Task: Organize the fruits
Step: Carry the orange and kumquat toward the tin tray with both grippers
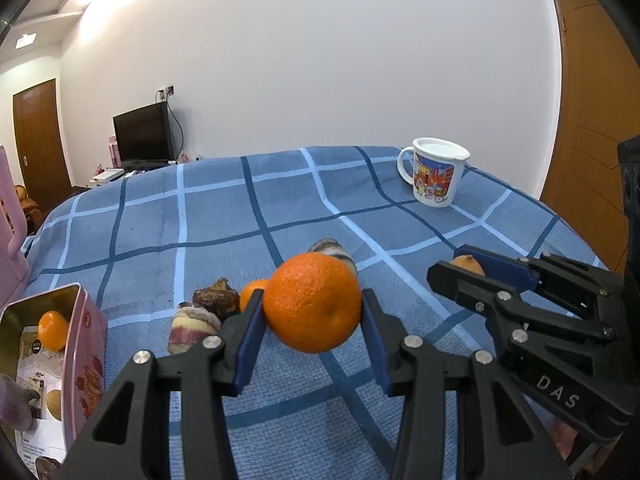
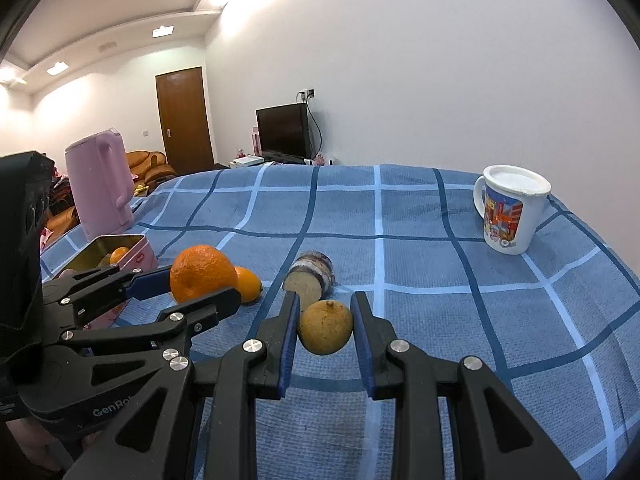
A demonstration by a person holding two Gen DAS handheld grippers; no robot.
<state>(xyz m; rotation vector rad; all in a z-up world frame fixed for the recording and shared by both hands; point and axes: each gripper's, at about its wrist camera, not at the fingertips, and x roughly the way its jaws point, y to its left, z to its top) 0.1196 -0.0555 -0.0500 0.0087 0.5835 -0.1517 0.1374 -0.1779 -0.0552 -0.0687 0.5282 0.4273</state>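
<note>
My left gripper [image 1: 313,312] is shut on a big orange [image 1: 313,303], lifted above the blue checked cloth; the same orange [image 2: 202,272] shows at the left in the right wrist view. My right gripper [image 2: 325,320] is shut on a small brownish-yellow fruit [image 2: 326,326], seen also as the brownish fruit [image 1: 467,264] at the right of the left wrist view. A smaller orange [image 1: 251,292] lies on the cloth behind the big one. An open pink tin [image 1: 72,344] at the lower left holds a small orange [image 1: 53,330] and another yellowish fruit.
A cut striped roll-like piece [image 2: 310,280], a purple-and-yellow peeled piece [image 1: 192,330] and a dark brown lump [image 1: 216,300] lie on the cloth. A lidded cartoon mug [image 2: 510,210] stands far right. A pink kettle [image 2: 100,184] stands at the table's left edge.
</note>
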